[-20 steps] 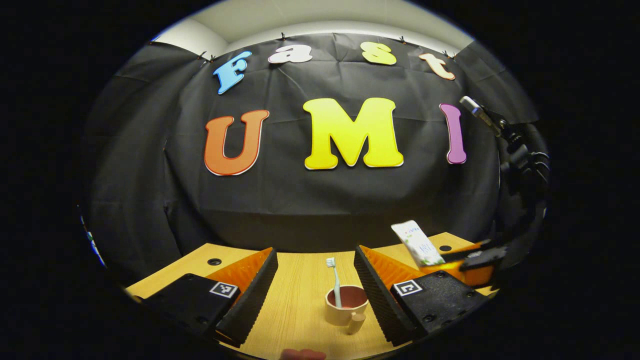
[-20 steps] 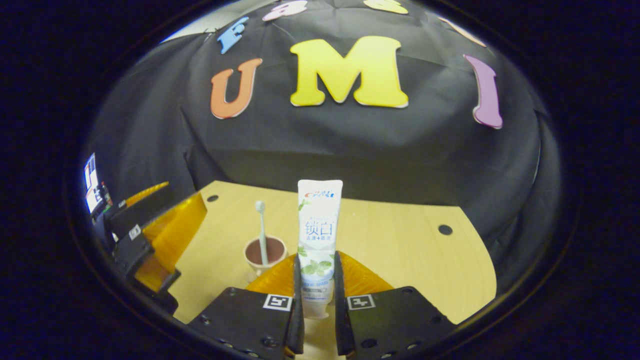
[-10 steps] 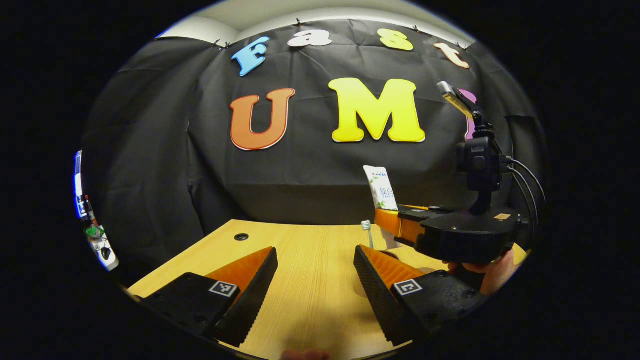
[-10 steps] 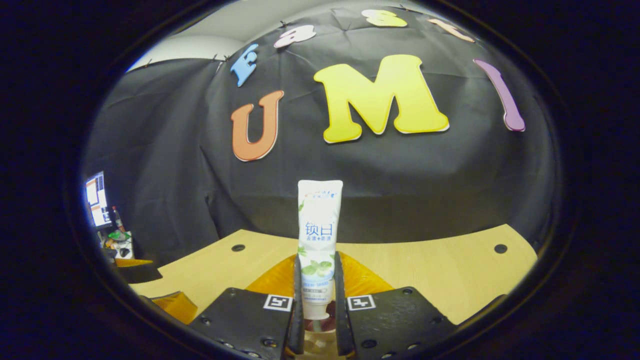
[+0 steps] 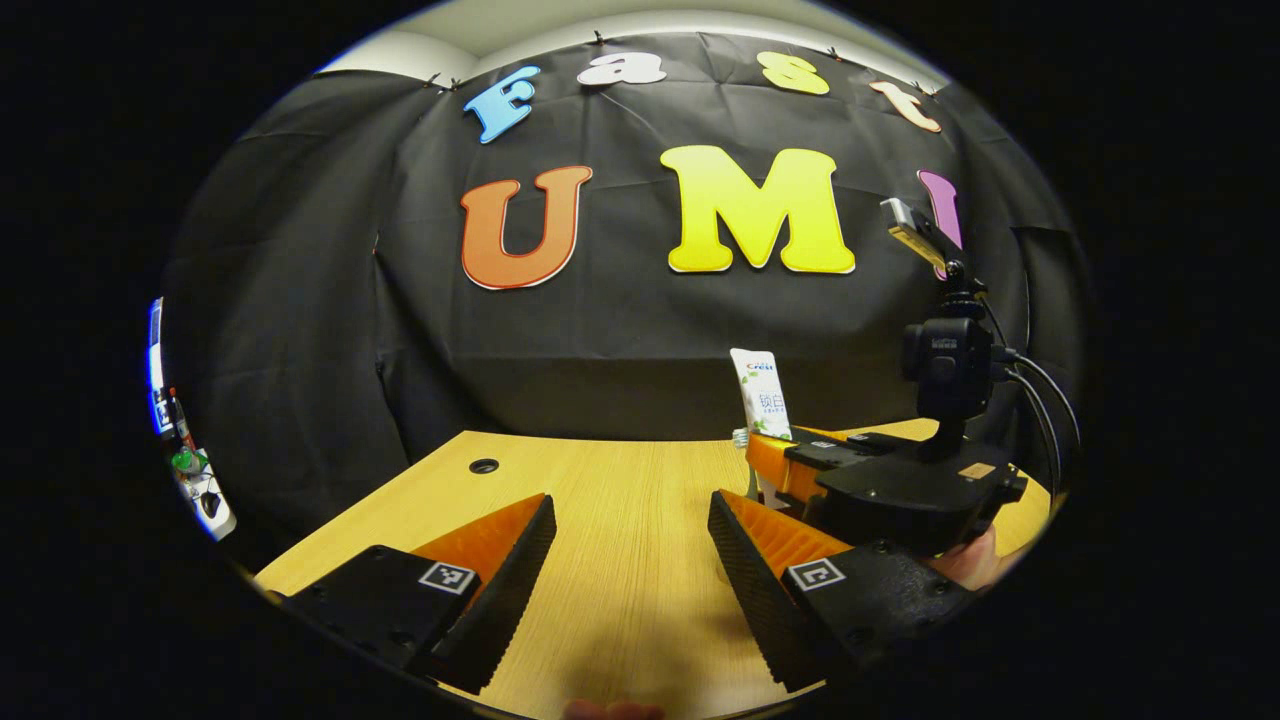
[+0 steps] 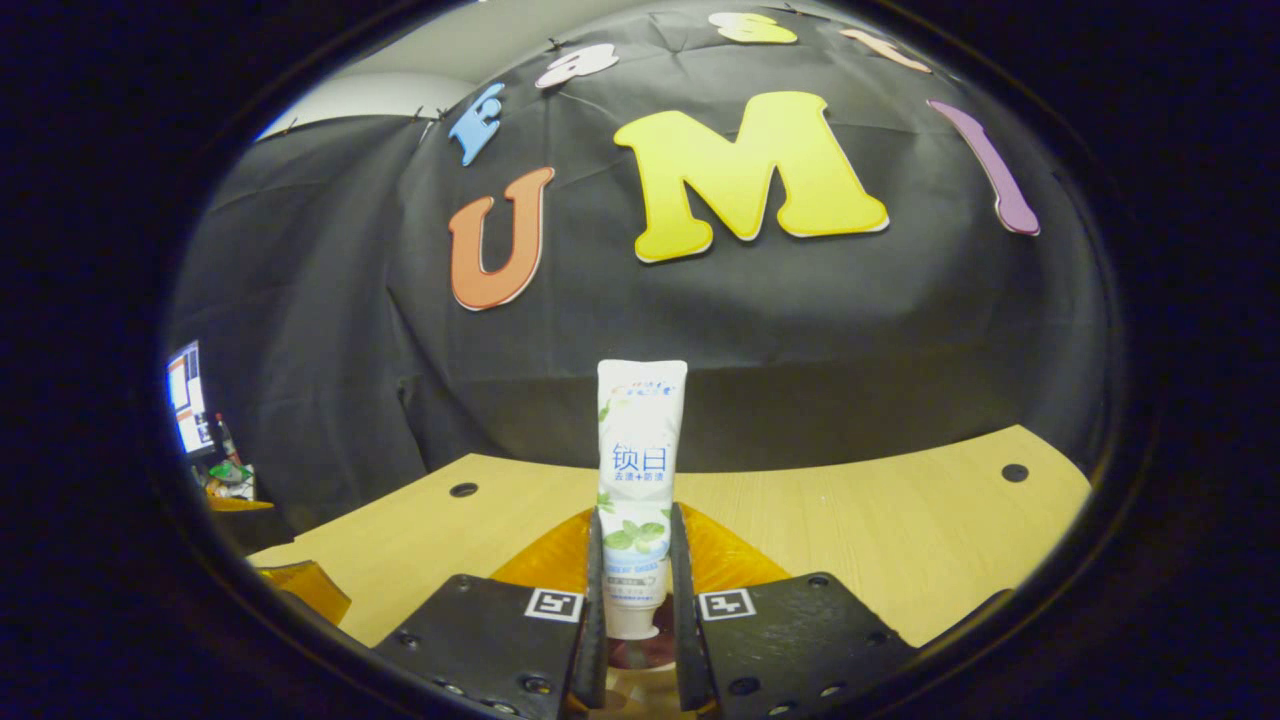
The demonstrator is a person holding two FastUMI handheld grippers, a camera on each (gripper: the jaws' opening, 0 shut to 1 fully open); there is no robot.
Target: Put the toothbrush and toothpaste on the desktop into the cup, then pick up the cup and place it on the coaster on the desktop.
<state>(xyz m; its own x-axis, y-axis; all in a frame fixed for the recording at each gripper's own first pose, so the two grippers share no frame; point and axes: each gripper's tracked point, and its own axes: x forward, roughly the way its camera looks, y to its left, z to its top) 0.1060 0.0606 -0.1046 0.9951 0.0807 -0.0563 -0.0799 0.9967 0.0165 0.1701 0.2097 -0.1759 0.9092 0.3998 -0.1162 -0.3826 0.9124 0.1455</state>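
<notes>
Since a second ago the right gripper has carried the white, green-leafed toothpaste tube over the cup's dark mouth, still clamping it upright. Left gripper hangs spread wide, holding nothing, above the pale wooden desktop beside that tube.

**My two handheld grippers, up close**

My left gripper has ribbed wedge fingers and black, screw-studded housings carrying square tags. At three o'clock, my right gripper carries a boxy black camera trailing black cables.
</notes>
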